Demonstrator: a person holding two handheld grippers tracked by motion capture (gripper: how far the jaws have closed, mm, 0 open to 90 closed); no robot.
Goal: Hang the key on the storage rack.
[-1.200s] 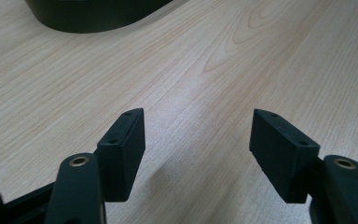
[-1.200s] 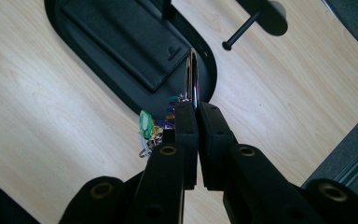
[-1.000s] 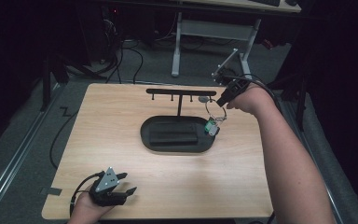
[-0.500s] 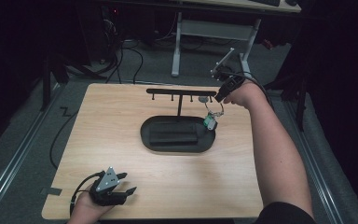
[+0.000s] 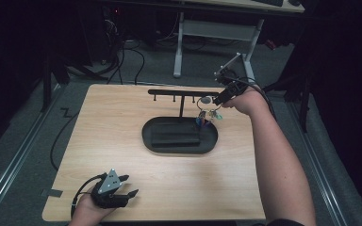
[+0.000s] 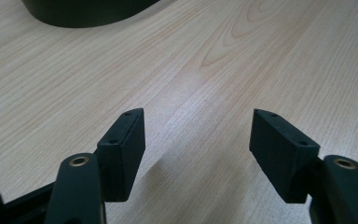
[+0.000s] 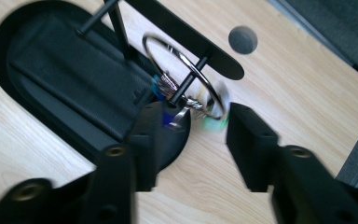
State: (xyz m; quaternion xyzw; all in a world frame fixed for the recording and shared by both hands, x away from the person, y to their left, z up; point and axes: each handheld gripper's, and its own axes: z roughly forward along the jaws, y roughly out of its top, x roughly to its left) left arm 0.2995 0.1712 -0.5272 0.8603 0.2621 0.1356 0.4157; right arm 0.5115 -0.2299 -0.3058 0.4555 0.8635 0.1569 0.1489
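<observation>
Here, key ring [image 7: 182,74] beside tray [image 7: 37,107] rim.

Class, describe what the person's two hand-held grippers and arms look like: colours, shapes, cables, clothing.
Both grippers are black with two blocky jaws on brass-riveted arms. The left gripper carries a grey three-cornered plate and trails a black cable. The right gripper also trails a black cable. Both forearms are bare, without sleeves.
</observation>
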